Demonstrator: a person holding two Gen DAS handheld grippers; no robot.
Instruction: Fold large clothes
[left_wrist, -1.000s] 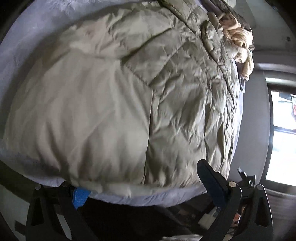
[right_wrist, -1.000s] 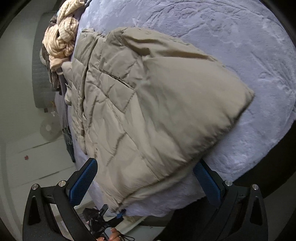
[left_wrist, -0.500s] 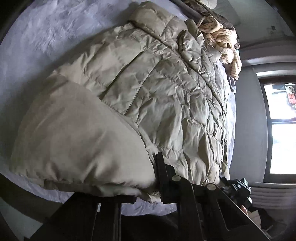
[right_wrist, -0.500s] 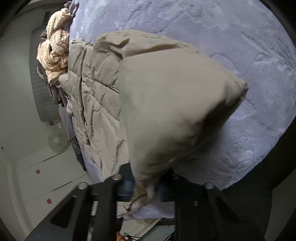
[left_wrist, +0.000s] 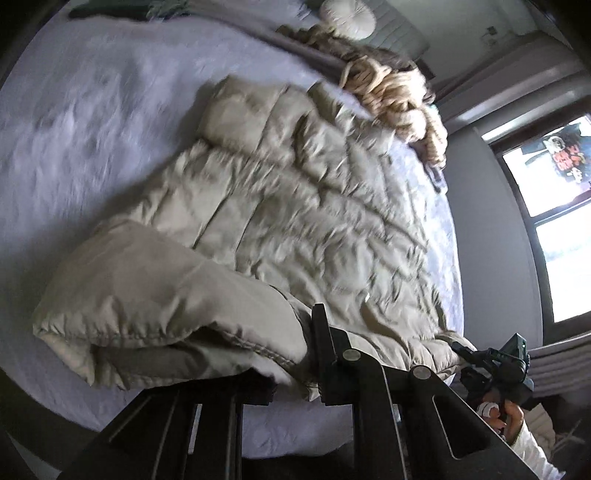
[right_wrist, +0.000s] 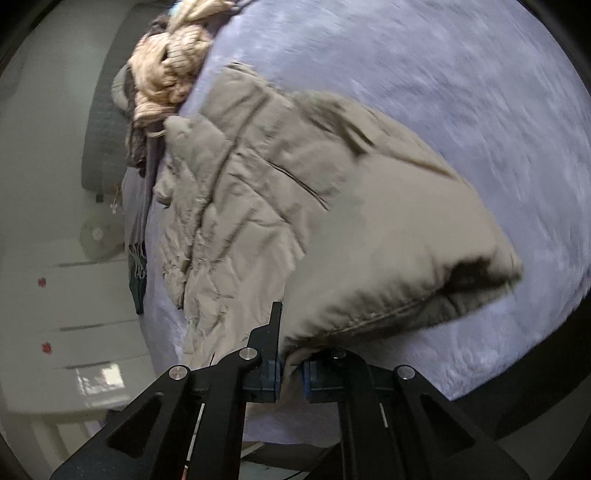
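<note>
**Now both claws have the hem, and the fold can begin**

Now the beige quilted puffer jacket (left_wrist: 295, 206) lies along the pale lilac plush bed cover (left_wrist: 92, 122), its collar end toward the heap of cream knitted clothes (left_wrist: 395, 99) at the upper right of the left wrist frame. At the lower left of that frame the jacket's bottom edge is raised off the cover and bulges back over itself. A second ago both claws stood wide with the hem flat between them; half a second ago they had clamped down. The left gripper (left_wrist: 295, 373), at bottom centre, is closed on the hem. At the lower right a hand (left_wrist: 511, 417) carries the other tool.

In the right wrist frame the cream heap (right_wrist: 170, 77) sits upper left, the jacket (right_wrist: 258, 206) runs down the middle, and its lifted corner swells at the right over the lilac cover (right_wrist: 443, 92). The right gripper (right_wrist: 291, 373), bottom centre, pinches the hem between its blue pads, the jaws closing the last little way.

With both corners caught and up, the bottom half looks ready to be carried toward the collar.
</note>
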